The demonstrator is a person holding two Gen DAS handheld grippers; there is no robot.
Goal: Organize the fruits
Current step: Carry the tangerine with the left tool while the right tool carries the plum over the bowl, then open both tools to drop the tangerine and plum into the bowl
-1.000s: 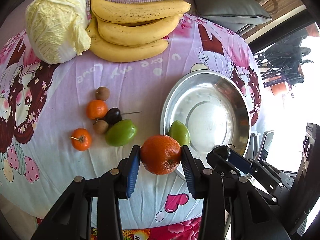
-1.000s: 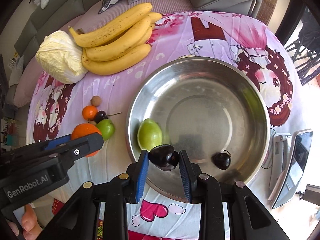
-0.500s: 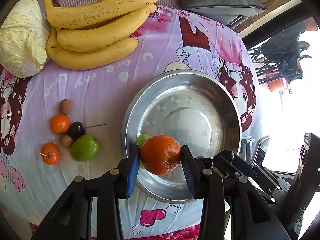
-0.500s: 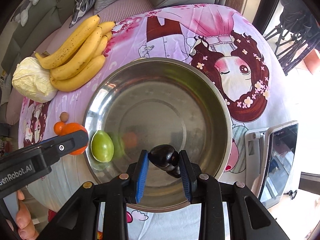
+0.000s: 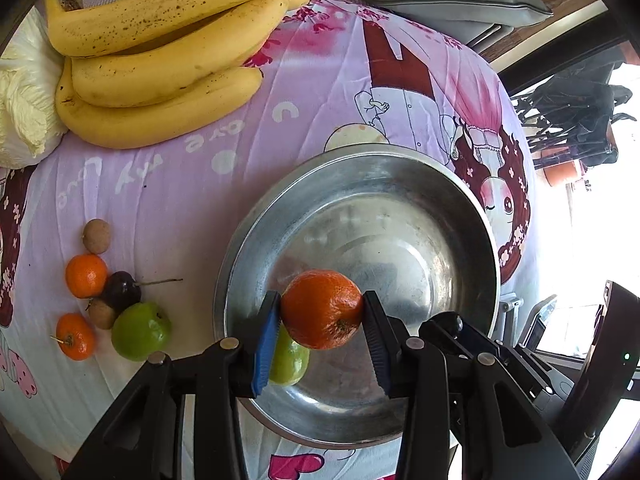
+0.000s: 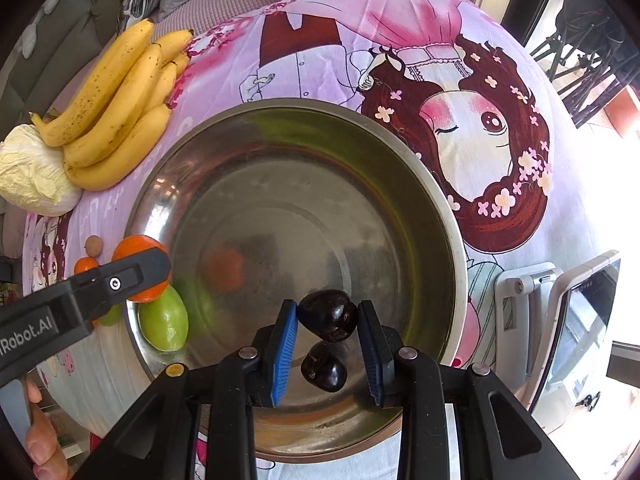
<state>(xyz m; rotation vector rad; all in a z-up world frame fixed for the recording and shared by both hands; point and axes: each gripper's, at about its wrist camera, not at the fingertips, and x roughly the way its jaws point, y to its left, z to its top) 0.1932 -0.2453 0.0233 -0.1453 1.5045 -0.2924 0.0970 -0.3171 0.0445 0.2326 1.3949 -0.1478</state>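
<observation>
In the left wrist view, the left gripper (image 5: pixel 322 312) is seen at lower centre, closed on an orange (image 5: pixel 322 309) pinched between its blue pads. Compared with a second ago, when the orange was held over the cloth short of the rim, it is now held above the inside of the steel bowl (image 5: pixel 460 208), so the carry appears nearly done and a release is judged to be next. A green fruit (image 5: pixel 290 362) lies inside the bowl at its lower left wall, partly hidden behind the left pad. At the left of the frame, six small fruits are left on the pink tablecloth (image 5: pixel 168 200): a green apple (image 5: pixel 141 336), two small tangerines (image 5: pixel 86 275), a dark cherry (image 5: pixel 120 290) and two brown longans (image 5: pixel 96 235). The bananas (image 5: pixel 160 80) and a cabbage (image 5: pixel 24 104) fill the upper left.

In the right wrist view, the right gripper (image 6: pixel 327 326) is seen at lower centre, clamped on a dark plum (image 6: pixel 327 315). It has been brought further over the bowl's (image 6: pixel 440 208) floor than a second ago, and a second dark plum (image 6: pixel 323 368) lies in the bowl directly beneath it. The orange (image 6: pixel 138 246) shows at the left edge behind the left gripper's arm, with its reflection on the metal. A tablet on a stand (image 6: pixel 580 320) is seen at the right. Both fruits are judged ready to be dropped; six small fruits and the bananas remain outside.
</observation>
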